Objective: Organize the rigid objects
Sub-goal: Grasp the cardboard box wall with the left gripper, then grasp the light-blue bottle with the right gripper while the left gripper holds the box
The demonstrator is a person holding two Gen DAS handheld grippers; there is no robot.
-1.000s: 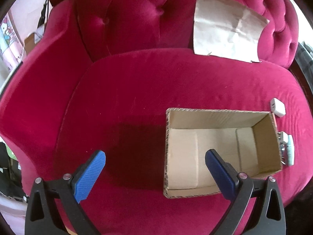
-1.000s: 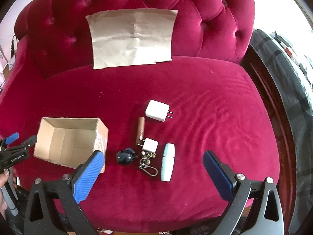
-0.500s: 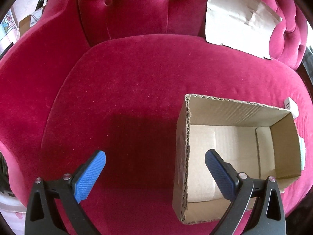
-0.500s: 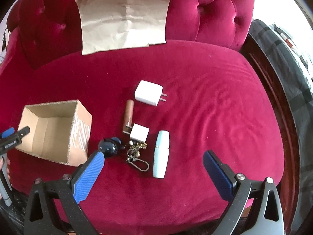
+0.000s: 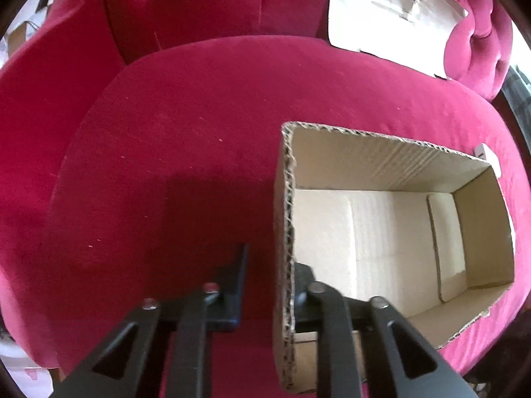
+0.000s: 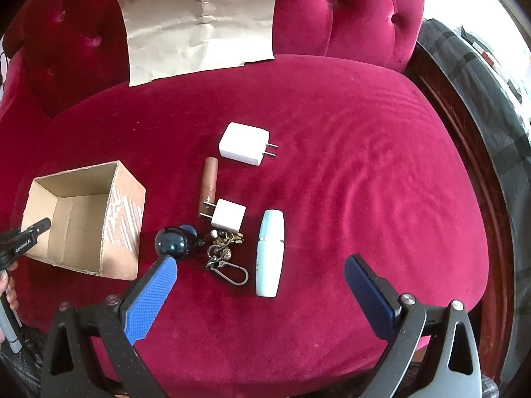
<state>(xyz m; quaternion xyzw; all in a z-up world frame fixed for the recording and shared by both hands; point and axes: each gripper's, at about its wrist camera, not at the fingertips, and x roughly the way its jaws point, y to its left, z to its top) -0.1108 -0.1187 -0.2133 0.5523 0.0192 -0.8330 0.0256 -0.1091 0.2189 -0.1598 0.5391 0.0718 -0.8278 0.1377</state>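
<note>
The left gripper (image 5: 270,285) pinched the near wall of the empty cardboard box (image 5: 391,232), apparently steadying it. The right gripper (image 6: 259,285) hovered, fingers wide apart, over chargers, keys and tubes at the box's three o'clock.

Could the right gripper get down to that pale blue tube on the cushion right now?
Probably yes: the right gripper is open above the pale blue tube, with nothing between them; the keyring lies close beside it.
</note>
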